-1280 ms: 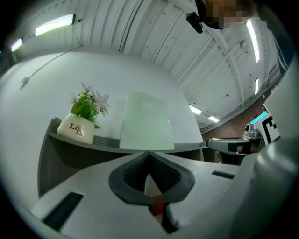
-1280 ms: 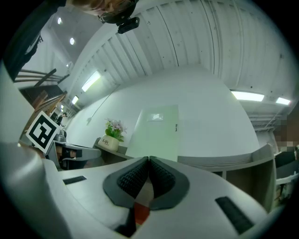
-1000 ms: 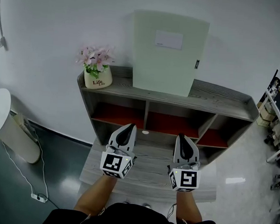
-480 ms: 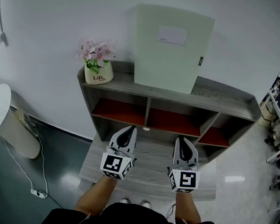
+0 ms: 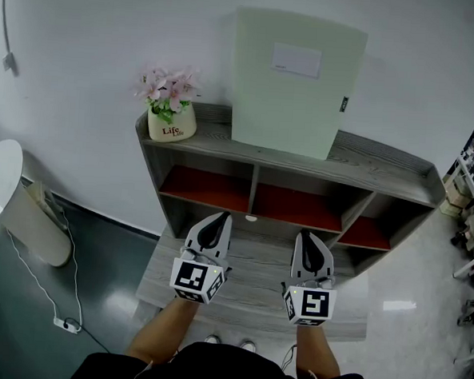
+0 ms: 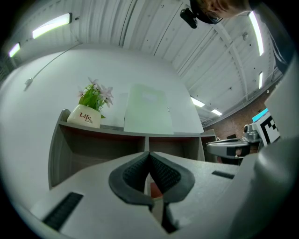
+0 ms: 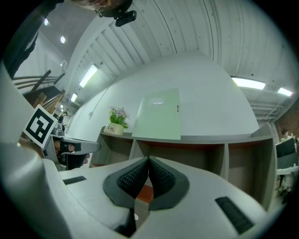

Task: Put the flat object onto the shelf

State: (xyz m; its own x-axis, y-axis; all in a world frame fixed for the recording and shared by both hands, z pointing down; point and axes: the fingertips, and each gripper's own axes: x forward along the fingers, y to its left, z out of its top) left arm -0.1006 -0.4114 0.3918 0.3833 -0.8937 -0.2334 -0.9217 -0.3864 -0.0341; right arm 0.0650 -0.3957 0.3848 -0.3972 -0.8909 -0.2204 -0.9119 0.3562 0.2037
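Note:
A pale green flat folder (image 5: pixel 295 84) stands upright on top of the grey wooden shelf (image 5: pixel 382 169), leaning against the white wall. It also shows in the left gripper view as the folder (image 6: pixel 147 114) and in the right gripper view as the folder (image 7: pixel 159 114). My left gripper (image 5: pixel 216 221) is shut and empty, held over the low grey bench in front of the shelf. My right gripper (image 5: pixel 308 239) is shut and empty beside it. Both point toward the shelf, well short of the folder.
A cream pot of pink flowers (image 5: pixel 171 108) sits at the shelf's left end. Below the top are three red-backed compartments (image 5: pixel 296 206). A low grey bench (image 5: pixel 251 294) lies under the grippers. A white bin (image 5: pixel 15 211) and a cable are on the floor at left.
The head view has shifted slightly, so shelf and folder sit a little further right in the picture. Both grippers stay shut in the same place.

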